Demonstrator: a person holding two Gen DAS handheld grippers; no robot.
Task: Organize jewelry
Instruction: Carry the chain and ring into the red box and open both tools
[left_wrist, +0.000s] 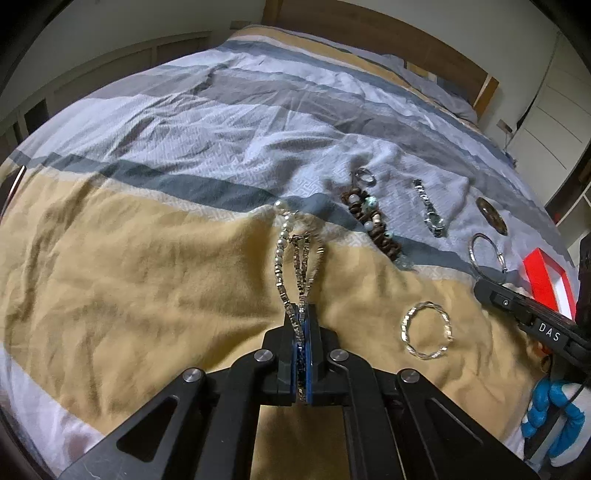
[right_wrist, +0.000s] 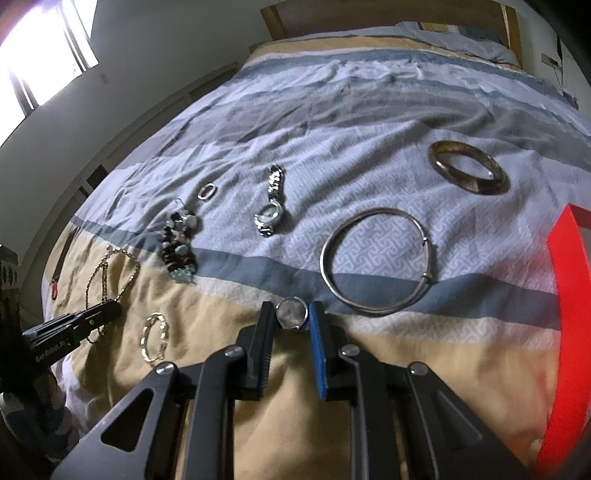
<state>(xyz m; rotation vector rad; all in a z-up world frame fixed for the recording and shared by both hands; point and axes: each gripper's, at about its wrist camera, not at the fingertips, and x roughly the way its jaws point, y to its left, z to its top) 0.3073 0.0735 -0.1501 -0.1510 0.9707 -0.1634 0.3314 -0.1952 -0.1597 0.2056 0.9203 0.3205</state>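
left wrist view shows the left gripper (left_wrist: 302, 314) with its jaws pressed together on the near end of a beaded chain necklace (left_wrist: 295, 254), whose loop trails away from the tips across the tan band of the bedspread (left_wrist: 147, 258). right wrist view shows the right gripper (right_wrist: 291, 314) with its jaws narrowed around a small round watch face (right_wrist: 291, 313); the blue pad sits right against its edge, though whether both pads press on it firmly cannot be told from here. so two pieces are in hand at best, and neither appears lifted clear of the cloth. everything else lies spread out and untouched: a twisted silver bracelet (left_wrist: 426, 329) just beside the necklace, a brown bead bracelet (left_wrist: 369, 218) farther up, a small ring (left_wrist: 365, 176) beyond it, a metal wristwatch (right_wrist: 271, 203) on the pale patterned stripe, a thin silver bangle (right_wrist: 376, 258) near the right gripper, and a dark thick bangle (right_wrist: 467, 171) well beyond that. a red box (right_wrist: 569, 295) stands at the right edge of the bed, likely the place meant for these pieces; its inside is not visible, so nothing can be said of what it already holds. by this layout the sorting looks barely begun, with most of the pieces yet to be gathered.
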